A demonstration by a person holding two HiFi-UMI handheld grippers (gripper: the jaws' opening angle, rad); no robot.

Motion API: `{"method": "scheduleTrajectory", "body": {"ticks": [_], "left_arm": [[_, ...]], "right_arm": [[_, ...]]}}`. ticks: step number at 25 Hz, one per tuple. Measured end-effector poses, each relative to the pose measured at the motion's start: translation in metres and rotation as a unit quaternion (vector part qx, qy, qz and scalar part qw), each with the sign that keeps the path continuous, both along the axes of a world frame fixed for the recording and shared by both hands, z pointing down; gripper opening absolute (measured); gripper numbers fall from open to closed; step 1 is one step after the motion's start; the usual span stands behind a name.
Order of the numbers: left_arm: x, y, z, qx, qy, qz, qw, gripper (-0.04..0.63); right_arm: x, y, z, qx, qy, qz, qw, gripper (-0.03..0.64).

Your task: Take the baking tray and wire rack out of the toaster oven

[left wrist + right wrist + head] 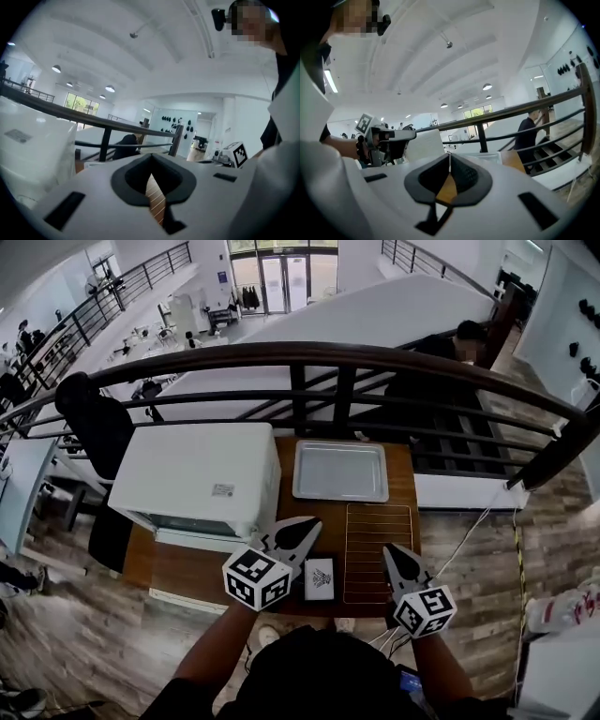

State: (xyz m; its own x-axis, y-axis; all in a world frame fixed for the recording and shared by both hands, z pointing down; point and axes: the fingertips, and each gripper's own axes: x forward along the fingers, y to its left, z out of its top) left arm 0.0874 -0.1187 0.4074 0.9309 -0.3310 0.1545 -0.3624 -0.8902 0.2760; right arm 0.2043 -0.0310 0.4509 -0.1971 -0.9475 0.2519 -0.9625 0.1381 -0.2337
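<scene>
1. My left gripper (309, 526) has its jaws together with nothing between them. It is held above the near part of the wooden table (187, 568), between the near right corner of the toaster oven (202, 474) and the left edge of the wire rack (378, 552).
2. My right gripper (394, 557) also has its jaws together and carries nothing. It is held over the near right corner of the wire rack.
3. Edges:
   - The dark metal railing (319, 357) runs along the far edge of the table, just beyond the baking tray (340, 471).
   - The rack's right side runs along the table's right edge, with wood floor (469, 559) past it.
   - The oven fills the left half of the table.
   - Open table shows between the oven and the rack, where a small black-framed card (319, 579) lies between the two grippers.
4. Task items:
   - The baking tray lies flat on the far right of the table, beyond both grippers and apart from them.
   - The wire rack lies flat on the near right, just nearer than the tray, with a narrow strip of table between them.
   - Both are outside the oven.
</scene>
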Motion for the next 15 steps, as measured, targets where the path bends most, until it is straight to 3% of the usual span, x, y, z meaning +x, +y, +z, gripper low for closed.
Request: {"method": "scheduleTrajectory", "body": {"ticks": [3, 6, 15], "left_arm": [[-0.026, -0.003, -0.024, 0.023, 0.050, -0.013, 0.9984, 0.009], [-0.052, -0.007, -0.040, 0.042, 0.075, -0.037, 0.9956, 0.009], [-0.117, -0.012, -0.042, 0.088, 0.057, -0.116, 0.9877, 0.009]], "right_arm": [[-0.018, -0.011, -0.019, 0.022, -0.001, -0.009, 1.000, 0.009], [-0.031, -0.019, -0.034, 0.038, -0.001, -0.020, 0.999, 0.008], [-0.060, -0.024, -0.049, 0.073, -0.002, -0.044, 0.996, 0.003]]}}
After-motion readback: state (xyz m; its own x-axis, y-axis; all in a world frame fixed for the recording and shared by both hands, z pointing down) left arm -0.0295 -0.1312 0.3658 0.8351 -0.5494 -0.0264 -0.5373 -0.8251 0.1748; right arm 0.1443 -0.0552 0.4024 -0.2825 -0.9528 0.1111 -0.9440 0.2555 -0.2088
